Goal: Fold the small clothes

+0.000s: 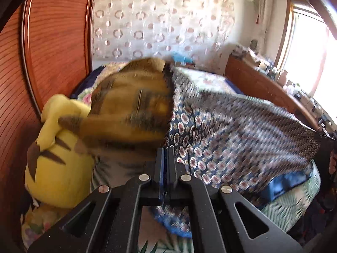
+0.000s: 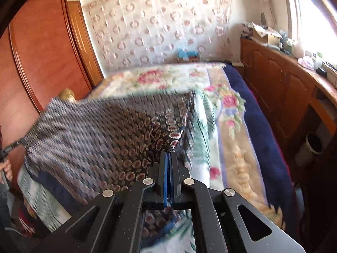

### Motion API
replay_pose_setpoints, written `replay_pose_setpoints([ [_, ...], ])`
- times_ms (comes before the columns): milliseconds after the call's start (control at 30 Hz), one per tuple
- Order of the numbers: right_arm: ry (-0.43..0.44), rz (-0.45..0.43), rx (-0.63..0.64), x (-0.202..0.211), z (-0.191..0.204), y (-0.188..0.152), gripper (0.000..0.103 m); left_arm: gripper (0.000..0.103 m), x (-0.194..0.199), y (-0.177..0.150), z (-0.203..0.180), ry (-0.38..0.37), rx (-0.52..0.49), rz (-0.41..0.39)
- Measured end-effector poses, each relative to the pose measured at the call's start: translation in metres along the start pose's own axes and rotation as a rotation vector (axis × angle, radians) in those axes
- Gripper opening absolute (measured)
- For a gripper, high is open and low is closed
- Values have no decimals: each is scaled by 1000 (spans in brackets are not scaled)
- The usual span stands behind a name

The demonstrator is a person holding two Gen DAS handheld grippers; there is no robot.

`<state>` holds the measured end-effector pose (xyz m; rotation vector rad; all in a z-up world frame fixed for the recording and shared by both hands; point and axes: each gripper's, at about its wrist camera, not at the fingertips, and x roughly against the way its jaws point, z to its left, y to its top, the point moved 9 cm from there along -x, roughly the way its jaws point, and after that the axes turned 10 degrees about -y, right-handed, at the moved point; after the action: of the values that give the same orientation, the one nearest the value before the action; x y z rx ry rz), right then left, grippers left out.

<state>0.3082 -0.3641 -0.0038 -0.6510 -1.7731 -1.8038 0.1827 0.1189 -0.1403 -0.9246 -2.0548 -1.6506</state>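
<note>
A dark blue garment (image 1: 231,130) with a small oval flower print hangs stretched in the air over the bed, blurred by motion. My left gripper (image 1: 167,150) is shut on one corner of it, the cloth running off to the right. In the right wrist view the same garment (image 2: 101,135) spreads to the left, and my right gripper (image 2: 169,154) is shut on its other corner. The far tip of each gripper shows at the opposite edge of the other view, with a hand (image 2: 6,168) behind it.
A brown striped plush (image 1: 134,107) and a yellow plush (image 1: 56,158) lie at the bed's left by the wooden wardrobe (image 1: 56,42). The flowered blanket (image 2: 231,109) covers the bed. A wooden cabinet (image 2: 280,84) with clutter runs along the right under the window. A bin (image 2: 311,147) stands beside it.
</note>
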Motion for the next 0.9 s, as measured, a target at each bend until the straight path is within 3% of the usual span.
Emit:
replay_pose_setpoints([
  [267, -1, 69, 15, -32, 6, -23, 1, 3, -2, -16, 10, 13, 30, 5],
  [500, 7, 34, 27, -27, 16, -24, 1, 5, 1, -9, 3, 0, 18, -18],
  [567, -1, 25, 31, -27, 17, -26, 1, 27, 1, -8, 1, -7, 10, -19],
  [600, -4, 21, 34, -27, 18, -28, 1, 47, 2, -8, 1, -6, 9, -24],
  [667, -11, 15, 41, -25, 19, -32, 1, 56, 3, -8, 2, -9, 12, -30],
  [733, -35, 8, 54, -22, 18, -35, 1, 72, 3, -9, 2, -5, 13, -31],
  [833, -60, -14, 60, -16, 15, -35, 9, 72, 2, -11, 0, 2, 8, -27],
  [900, -77, -27, 62, -9, 13, -32, 29, 73, 0, -14, -1, 27, -1, -20],
])
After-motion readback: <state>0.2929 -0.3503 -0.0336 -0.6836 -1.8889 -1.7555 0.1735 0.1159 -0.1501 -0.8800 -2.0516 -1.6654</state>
